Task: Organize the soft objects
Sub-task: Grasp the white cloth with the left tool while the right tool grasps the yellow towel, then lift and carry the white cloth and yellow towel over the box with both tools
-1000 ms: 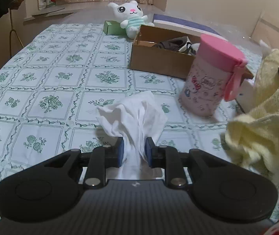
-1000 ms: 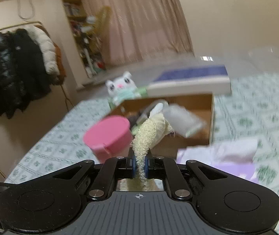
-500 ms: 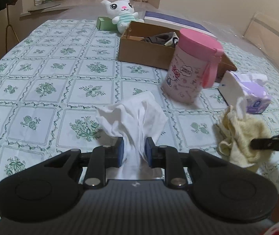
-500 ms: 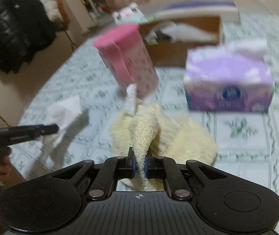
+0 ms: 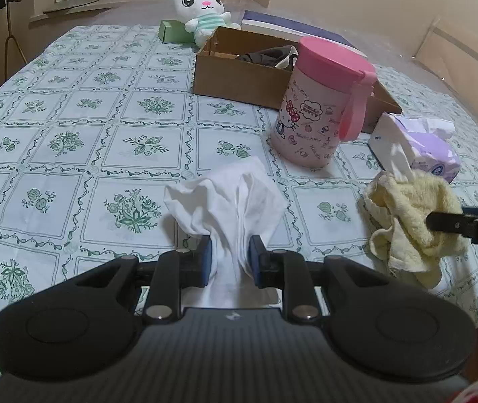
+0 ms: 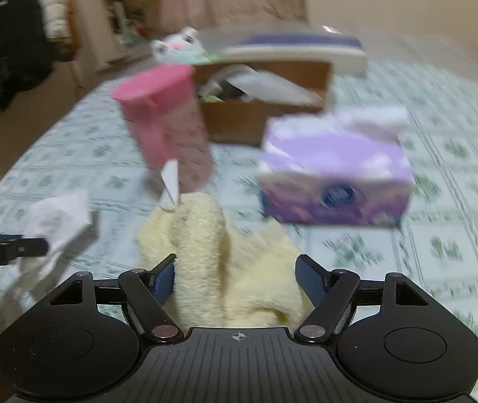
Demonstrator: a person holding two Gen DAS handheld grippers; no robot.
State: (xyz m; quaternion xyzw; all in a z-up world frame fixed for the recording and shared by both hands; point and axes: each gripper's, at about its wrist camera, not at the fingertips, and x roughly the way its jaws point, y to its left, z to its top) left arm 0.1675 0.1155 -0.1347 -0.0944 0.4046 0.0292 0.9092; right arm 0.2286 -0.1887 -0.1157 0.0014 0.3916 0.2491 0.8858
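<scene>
Cloth (image 5: 229, 201), white, pinched in the left claw (image 5: 229, 258) above the green-patterned counter (image 5: 71, 127). Right claw (image 6: 237, 277) has just sprung wide; yellow towel (image 6: 225, 268) sits heaped between its spread jaws, lying on the counter near the tissue box (image 6: 336, 174) and pink canister (image 6: 168, 124).

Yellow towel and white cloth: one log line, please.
left tool: shut on white cloth | right tool: just opened, yellow towel released on table

Open tablecloth (image 5: 71, 107) lies left; pink canister (image 5: 319, 110), tissue box (image 5: 430, 154) and cardboard box (image 5: 239, 77) crowd the right
</scene>
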